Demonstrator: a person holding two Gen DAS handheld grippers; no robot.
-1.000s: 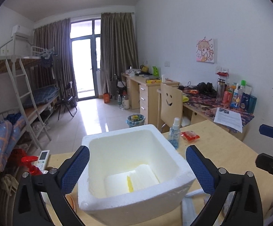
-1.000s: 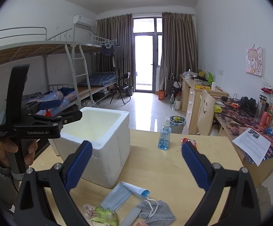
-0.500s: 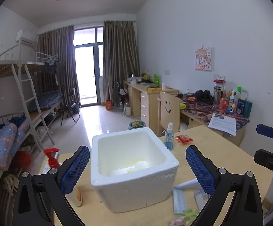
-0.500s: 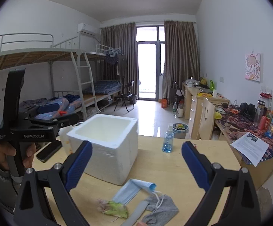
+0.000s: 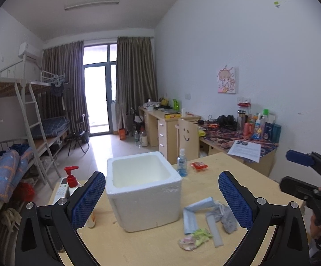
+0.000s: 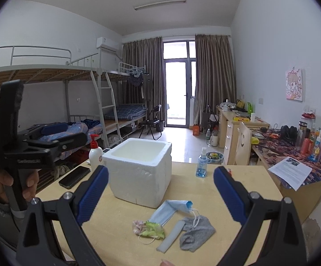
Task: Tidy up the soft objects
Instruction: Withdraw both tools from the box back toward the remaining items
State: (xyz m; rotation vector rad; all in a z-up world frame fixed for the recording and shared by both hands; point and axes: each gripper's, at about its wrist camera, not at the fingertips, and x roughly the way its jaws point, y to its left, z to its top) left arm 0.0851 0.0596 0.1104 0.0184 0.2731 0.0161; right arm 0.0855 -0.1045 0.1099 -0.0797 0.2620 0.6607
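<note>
Styrofoam box (image 5: 143,190) stands open-topped between the left gripper (image 5: 161,199)'s wide, empty jaws, masks (image 5: 204,219) heaped beside it (presumably bound inside). From the right wrist, the right gripper (image 6: 160,190), equally spread and empty, hangs above the masks (image 6: 175,221), seemingly ready to pick.

White walls, brown curtains (image 6: 213,77) flanking a bright balcony door (image 6: 177,93); metal bunk beds (image 6: 49,88) left, cluttered desks (image 6: 238,119) right, glossy tiled floor (image 6: 182,141)

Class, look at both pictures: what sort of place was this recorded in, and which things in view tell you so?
Most likely a shared student dormitory room. Metal bunk beds with a ladder line one wall, cluttered study desks with chairs line the other, and a wall air conditioner hangs near the curtained balcony door.
</note>
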